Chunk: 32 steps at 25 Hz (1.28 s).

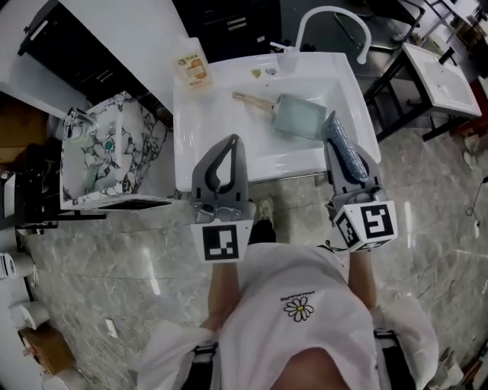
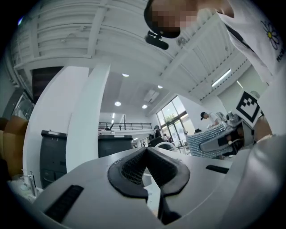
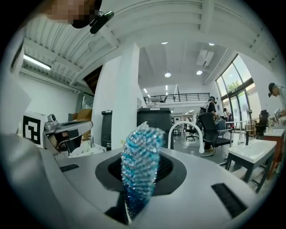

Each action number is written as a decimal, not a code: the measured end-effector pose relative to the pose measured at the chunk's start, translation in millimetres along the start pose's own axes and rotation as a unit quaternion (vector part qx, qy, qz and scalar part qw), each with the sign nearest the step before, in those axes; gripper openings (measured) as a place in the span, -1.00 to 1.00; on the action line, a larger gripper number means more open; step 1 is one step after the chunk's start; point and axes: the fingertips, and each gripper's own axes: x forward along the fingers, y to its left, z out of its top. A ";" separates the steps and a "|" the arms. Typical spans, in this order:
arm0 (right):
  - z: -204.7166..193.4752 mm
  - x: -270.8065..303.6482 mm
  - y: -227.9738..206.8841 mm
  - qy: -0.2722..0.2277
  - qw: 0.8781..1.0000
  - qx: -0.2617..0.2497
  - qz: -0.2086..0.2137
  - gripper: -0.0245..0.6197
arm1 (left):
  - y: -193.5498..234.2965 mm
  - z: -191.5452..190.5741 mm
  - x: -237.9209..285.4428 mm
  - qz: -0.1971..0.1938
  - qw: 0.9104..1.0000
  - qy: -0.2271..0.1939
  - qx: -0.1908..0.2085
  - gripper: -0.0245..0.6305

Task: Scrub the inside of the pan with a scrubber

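A pale blue square pan (image 1: 299, 116) with a wooden handle lies in the white sink (image 1: 200, 156) ahead of me, apart from both grippers. My right gripper (image 1: 335, 141) hovers over the sink's front right corner, shut on a blue beaded scrubber (image 1: 345, 150). In the right gripper view the scrubber (image 3: 140, 163) stands upright between the jaws (image 3: 141, 172) and pokes out past them. My left gripper (image 1: 230, 143) is shut and empty, held over the sink's front rim. In its own view the jaws (image 2: 146, 155) meet with nothing between them.
A curved white faucet (image 1: 335, 17) rises at the sink's back. A small yellow-labelled pack (image 1: 193, 68) rests on its back left corner. A marble-patterned basin (image 1: 114, 152) stands to the left, another white basin (image 1: 442, 76) at the far right. The floor is grey stone.
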 end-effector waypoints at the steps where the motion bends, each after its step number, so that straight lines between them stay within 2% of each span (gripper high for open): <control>1: 3.5 16.0 -2.9 0.001 1.000 -0.001 0.000 -0.75 | 12.0 -6.8 10.3 0.002 1.000 0.003 0.004 -0.89; 4: 8.6 59.0 -9.3 0.007 1.000 0.008 0.001 -0.75 | 42.4 -22.6 37.2 0.013 1.000 0.008 -0.015 -0.90; 8: -4.5 105.4 -5.8 0.044 0.999 -0.007 0.015 -0.75 | 68.0 -45.5 67.9 0.012 0.999 0.024 -0.024 -0.89; 11: -14.0 127.0 -9.5 0.055 0.998 0.002 0.014 -0.74 | 78.1 -58.8 90.8 0.003 0.999 0.031 -0.012 -0.89; 16: -24.0 141.7 -36.2 0.069 0.997 0.018 -0.005 -0.74 | 77.0 -66.8 119.9 -0.011 0.999 0.028 -0.042 -0.89; 19: -27.4 151.6 -54.9 0.069 0.997 0.026 -0.015 -0.74 | 76.3 -70.0 133.6 -0.014 0.999 0.037 -0.031 -0.89; 26: -28.3 178.5 -85.7 0.057 0.997 0.053 0.013 -0.74 | 79.4 -64.6 164.0 0.023 0.999 0.029 -0.025 -0.89; 32: -38.9 192.3 -101.6 0.071 0.995 0.066 0.030 -0.75 | 75.5 -72.3 191.3 0.013 0.998 0.052 0.012 -0.90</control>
